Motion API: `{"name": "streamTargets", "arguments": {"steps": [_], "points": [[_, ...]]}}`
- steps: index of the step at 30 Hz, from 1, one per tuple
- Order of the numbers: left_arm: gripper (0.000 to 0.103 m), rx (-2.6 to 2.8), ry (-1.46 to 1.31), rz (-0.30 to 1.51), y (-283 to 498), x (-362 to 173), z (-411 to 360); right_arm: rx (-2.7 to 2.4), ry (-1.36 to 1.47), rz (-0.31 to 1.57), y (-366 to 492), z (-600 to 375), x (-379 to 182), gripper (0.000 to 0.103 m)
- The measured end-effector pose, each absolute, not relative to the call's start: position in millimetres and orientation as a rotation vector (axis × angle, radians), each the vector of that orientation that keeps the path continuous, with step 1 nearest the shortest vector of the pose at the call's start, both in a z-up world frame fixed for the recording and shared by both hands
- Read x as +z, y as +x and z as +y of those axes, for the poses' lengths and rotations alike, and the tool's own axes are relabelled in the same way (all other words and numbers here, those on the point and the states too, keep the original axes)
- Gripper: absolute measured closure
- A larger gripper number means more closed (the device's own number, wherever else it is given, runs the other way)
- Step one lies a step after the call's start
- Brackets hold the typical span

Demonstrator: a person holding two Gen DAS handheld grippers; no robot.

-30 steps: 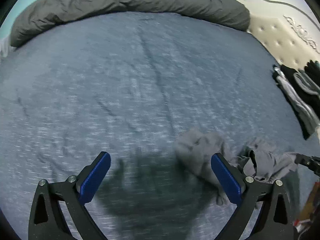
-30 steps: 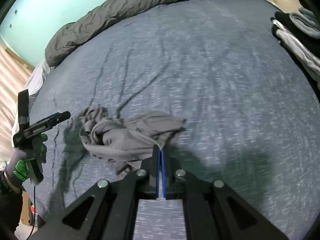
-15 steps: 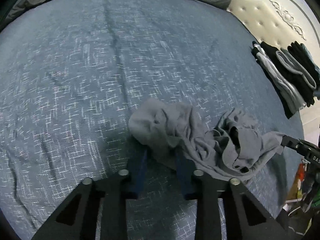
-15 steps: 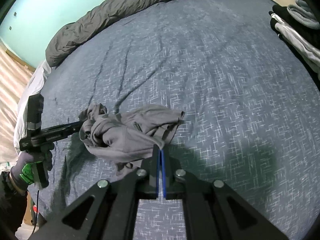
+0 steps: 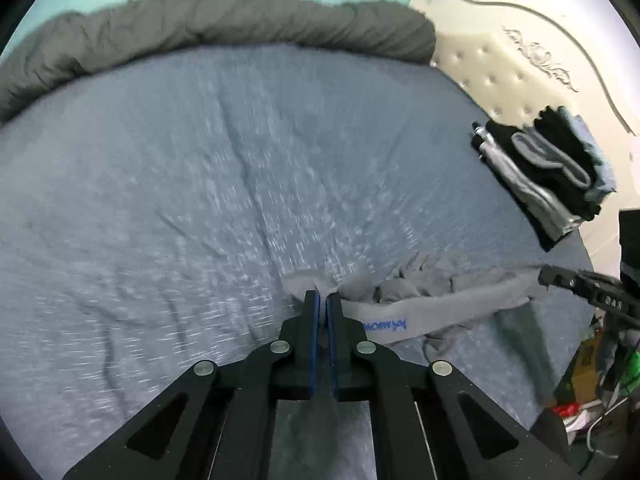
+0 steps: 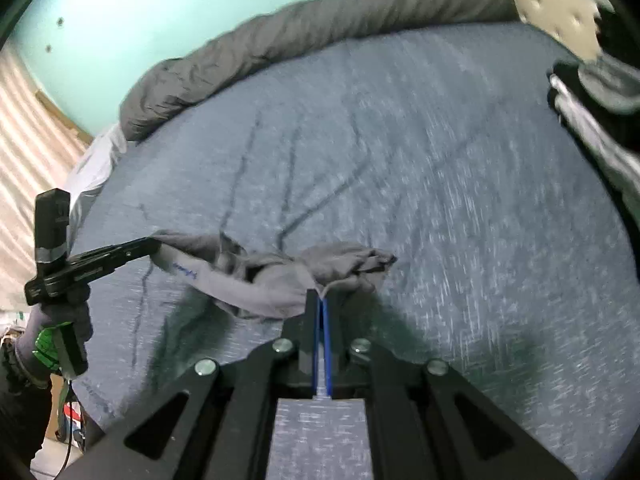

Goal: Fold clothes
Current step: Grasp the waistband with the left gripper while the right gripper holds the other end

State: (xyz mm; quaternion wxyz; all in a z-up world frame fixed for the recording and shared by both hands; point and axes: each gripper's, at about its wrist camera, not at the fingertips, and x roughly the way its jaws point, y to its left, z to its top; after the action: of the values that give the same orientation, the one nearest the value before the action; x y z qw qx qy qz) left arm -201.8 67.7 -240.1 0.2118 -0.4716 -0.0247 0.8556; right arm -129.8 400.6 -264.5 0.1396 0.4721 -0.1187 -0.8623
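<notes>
A crumpled grey garment point(image 5: 420, 292) with a blue-lettered waistband hangs stretched between my two grippers, lifted a little above the blue bed sheet point(image 5: 200, 180). My left gripper point(image 5: 322, 298) is shut on one end of it. My right gripper point(image 6: 321, 298) is shut on the other end of the garment point(image 6: 256, 280). In the left wrist view the right gripper point(image 5: 548, 276) shows at the right, pinching the cloth. In the right wrist view the left gripper point(image 6: 152, 246) shows at the left, held by a gloved hand.
A rolled dark grey duvet point(image 5: 220, 20) lies along the far edge of the bed. A stack of folded black and grey clothes point(image 5: 544, 172) sits at the right by the cream headboard point(image 5: 520, 60). Clutter lies on the floor at the lower right point(image 5: 592, 400).
My left gripper went from open beside the garment to shut on its end. Both grippers have lifted and pulled apart, stretching the garment between them.
</notes>
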Motion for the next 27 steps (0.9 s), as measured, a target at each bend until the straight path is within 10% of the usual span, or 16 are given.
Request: {"name": "streamTargets", "arguments": {"steps": [16,27], "points": [[0.099,2.569,-1.082,0.03,-86.0,-68.5,6.6,-2.44,1.081,-0.195,-70.8,350.1,-122.7,0.102],[0.099,2.629,-1.184,-0.012,-70.5,-60.4,-29.9,-2.354,1.155,-0.097,-78.1,307.4,-113.8,0.102]]}}
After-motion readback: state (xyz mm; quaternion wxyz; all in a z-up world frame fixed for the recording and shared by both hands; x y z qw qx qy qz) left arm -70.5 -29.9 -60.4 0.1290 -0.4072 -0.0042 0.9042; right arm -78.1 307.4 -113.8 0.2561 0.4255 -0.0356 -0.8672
